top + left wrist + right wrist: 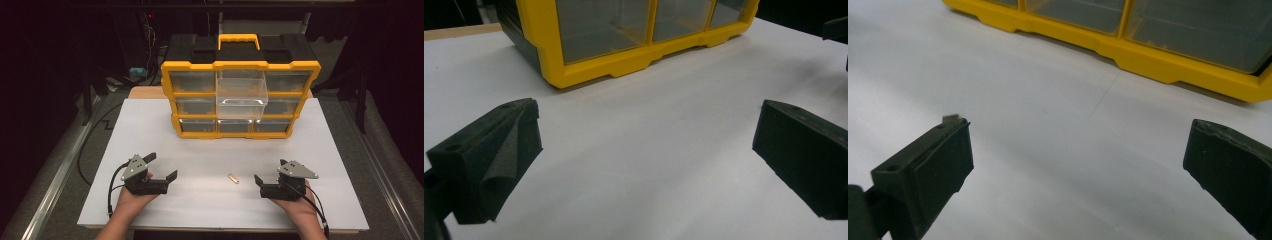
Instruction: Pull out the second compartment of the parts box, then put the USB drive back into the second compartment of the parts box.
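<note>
Both jaws gaped empty as the right gripper [271, 180] sat near the small wooden peg [233, 178], which looked ready to roll from a sloppy pinch.

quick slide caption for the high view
Two open hand-held grippers, left gripper and right gripper, flank a small peg before a yellow drawer organizer.

Small tan peg [233, 178] lies flat on the white board, just left of the right gripper [270, 176].
</note>
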`<state>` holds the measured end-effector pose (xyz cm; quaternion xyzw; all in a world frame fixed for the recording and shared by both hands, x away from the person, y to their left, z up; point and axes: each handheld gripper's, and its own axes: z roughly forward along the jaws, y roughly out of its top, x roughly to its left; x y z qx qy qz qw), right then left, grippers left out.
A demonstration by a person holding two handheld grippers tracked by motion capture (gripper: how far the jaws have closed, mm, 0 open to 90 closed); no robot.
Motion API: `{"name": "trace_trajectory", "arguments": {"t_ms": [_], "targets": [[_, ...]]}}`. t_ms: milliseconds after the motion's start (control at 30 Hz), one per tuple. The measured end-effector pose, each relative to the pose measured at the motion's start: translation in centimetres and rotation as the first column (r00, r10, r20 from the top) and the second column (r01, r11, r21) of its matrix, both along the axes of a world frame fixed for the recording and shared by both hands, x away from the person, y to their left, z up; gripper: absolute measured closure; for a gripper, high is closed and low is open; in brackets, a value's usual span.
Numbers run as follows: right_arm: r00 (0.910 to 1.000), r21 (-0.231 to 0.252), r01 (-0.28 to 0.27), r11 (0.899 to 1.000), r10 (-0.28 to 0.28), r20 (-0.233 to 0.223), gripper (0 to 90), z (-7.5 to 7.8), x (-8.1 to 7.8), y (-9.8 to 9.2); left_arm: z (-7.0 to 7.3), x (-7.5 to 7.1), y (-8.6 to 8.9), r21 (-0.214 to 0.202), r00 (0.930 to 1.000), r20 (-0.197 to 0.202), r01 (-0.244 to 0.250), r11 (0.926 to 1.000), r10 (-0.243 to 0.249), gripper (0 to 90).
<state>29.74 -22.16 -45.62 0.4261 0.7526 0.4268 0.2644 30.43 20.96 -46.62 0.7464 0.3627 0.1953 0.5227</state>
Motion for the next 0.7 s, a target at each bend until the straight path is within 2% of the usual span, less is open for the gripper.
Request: {"name": "trace_trajectory", "arguments": {"t_ms": [133, 267, 533, 567, 700], "targets": [[0.9999, 0.056, -0.007, 0.998, 0.008, -0.011, 0.1, -0.1, 0.3, -0.1, 0.1, 0.1, -0.2, -0.004, 1.0, 0.0, 0.001, 1.0, -0.001, 0.2], [0.9999, 0.055, -0.017, 0.998, 0.017, -0.003, 0.1, -0.2, 0.3, -0.1, 0.1, 0.0, -0.3, 0.007, 1.0, 0.0, -0.001, 1.0, 0.001, 0.2], [0.9995, 0.016, -0.026, 1.0, 0.026, 0.018, 0.1, 0.1, 0.3, 0.4, 0.1, -0.3, -0.1, 0.019, 1.0, -0.003, 0.0, 0.9998, 0.0, 0.2], [0.9994, -0.007, -0.028, 1.0, 0.028, 0.019, 0.1, 0.1, 0.2, 0.7, 0.1, -0.4, 0.0, 0.009, 1.0, 0.001, -0.003, 1.0, 0.003, 0.2], [0.9991, -0.044, -0.039, 0.998, 0.039, 0.013, 0.1, 0.2, 0.2, 1.1, 0.1, -0.2, 0.1, 0.0, 1.0, 0.003, -0.004, 1.0, 0.004, 0.2]]}}
